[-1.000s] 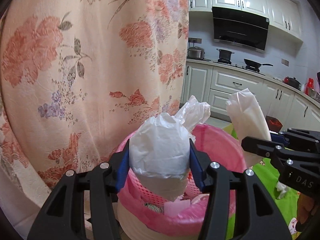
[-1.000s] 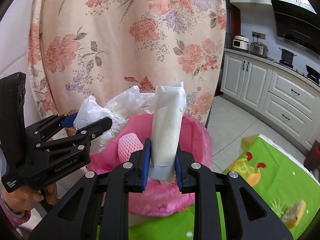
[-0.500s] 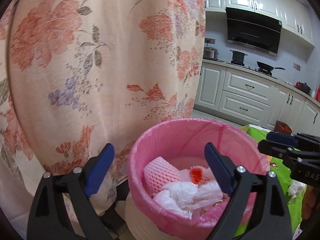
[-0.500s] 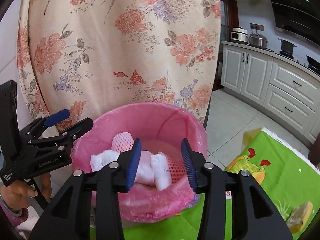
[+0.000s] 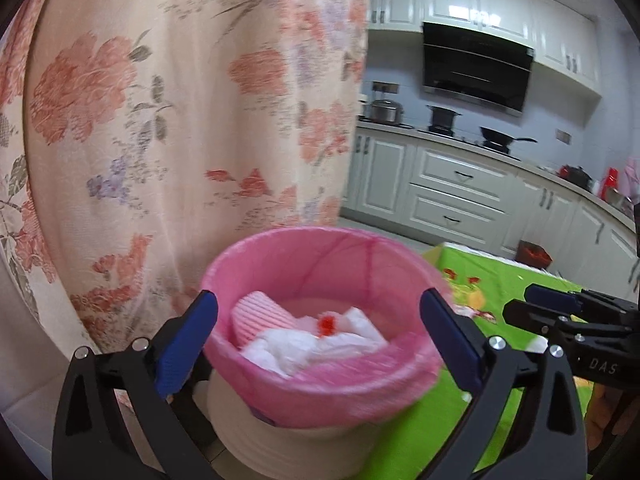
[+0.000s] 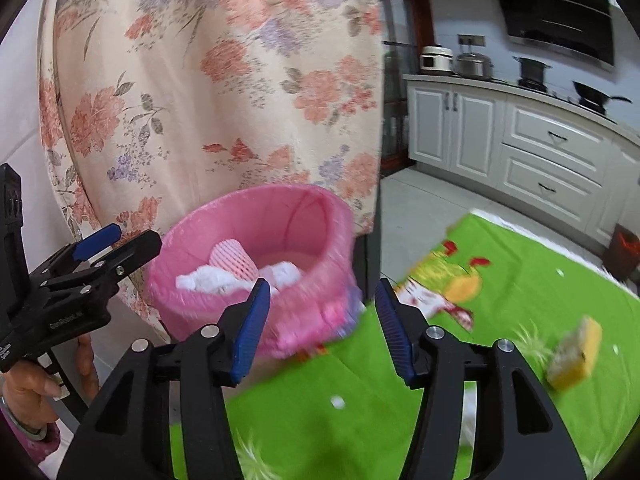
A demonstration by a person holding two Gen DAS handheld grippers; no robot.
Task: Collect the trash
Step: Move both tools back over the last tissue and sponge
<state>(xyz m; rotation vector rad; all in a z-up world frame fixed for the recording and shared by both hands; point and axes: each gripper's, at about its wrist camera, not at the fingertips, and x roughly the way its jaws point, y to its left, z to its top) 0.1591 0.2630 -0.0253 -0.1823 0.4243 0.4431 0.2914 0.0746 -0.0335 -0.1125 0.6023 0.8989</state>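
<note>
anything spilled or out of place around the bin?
Nothing spilled. The white wrappers and pink foam net lie inside the pink-lined bin. One yellow sponge-like scrap is loose on the green tablecloth. Both claws, left and right, are open and empty.
</note>
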